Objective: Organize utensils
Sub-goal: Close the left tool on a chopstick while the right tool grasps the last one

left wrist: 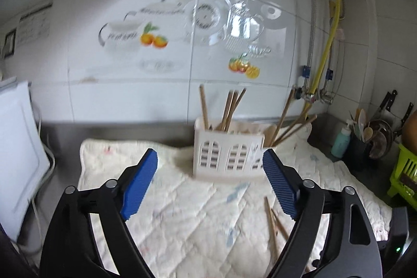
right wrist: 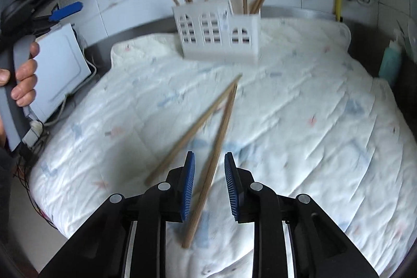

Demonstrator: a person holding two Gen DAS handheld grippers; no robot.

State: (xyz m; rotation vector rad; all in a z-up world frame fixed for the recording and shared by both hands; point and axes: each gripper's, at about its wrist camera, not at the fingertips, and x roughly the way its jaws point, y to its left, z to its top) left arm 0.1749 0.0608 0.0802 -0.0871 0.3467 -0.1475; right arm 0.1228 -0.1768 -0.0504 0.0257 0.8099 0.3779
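- A quilted cloth (right wrist: 299, 106) covers the counter; the white holder (right wrist: 219, 35) stands at its far side, already bristling with chopsticks
- Two loose chopsticks (right wrist: 208, 127) lie on the cloth, touching at their far tips and spreading apart toward the camera
- The right gripper (right wrist: 209, 183) is plainly the nearer, its fingers partly apart and straddling one stick, whose long axis runs almost straight along them; the pads are not yet pressing
- The left gripper (left wrist: 209, 183) hangs wide open and empty, facing the holder

Two loose chopsticks (right wrist: 208, 137), one white holder (right wrist: 219, 33), two grippers (right wrist: 209, 184).
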